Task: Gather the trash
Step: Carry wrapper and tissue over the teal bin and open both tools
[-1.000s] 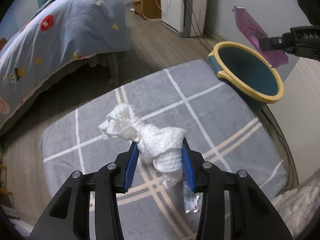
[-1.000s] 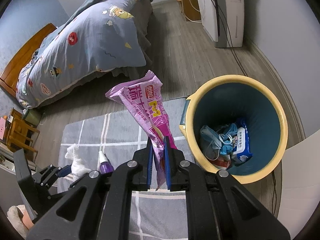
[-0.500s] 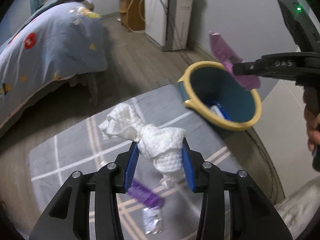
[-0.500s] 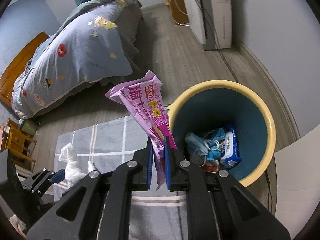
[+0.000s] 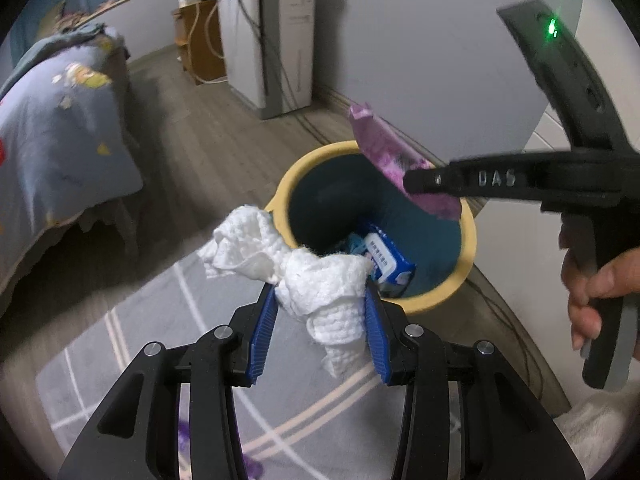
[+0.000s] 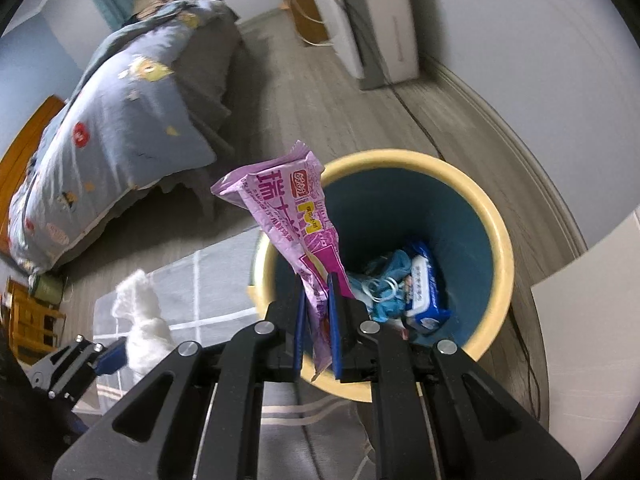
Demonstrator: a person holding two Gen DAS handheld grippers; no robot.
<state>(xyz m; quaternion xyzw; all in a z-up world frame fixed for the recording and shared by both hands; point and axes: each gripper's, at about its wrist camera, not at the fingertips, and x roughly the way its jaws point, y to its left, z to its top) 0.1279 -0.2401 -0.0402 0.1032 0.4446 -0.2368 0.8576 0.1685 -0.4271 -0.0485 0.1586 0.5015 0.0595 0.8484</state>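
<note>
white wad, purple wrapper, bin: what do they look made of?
Wad: soft paper towel or thin cloth, matte, with an embossed, crumpled texture. Wrapper: thin plastic film, printed, creased, faint sheen. Bin: likely moulded plastic, smooth yellow rim, teal inside; rigid, even walls.

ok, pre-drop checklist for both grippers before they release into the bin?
1. Right gripper shut on purple wrapper: ok.
2. Wrapper over the bin opening: ok, it hangs inside the rim line.
3. Left gripper shut on white tissue wad: ok.
4. Tissue over the opening: not ok, it sits at the near rim, partly over the rug.
5. Room in the bin: ok, only a blue pack and scraps at the bottom.
6. Grippers clear of each other: ok.
</note>
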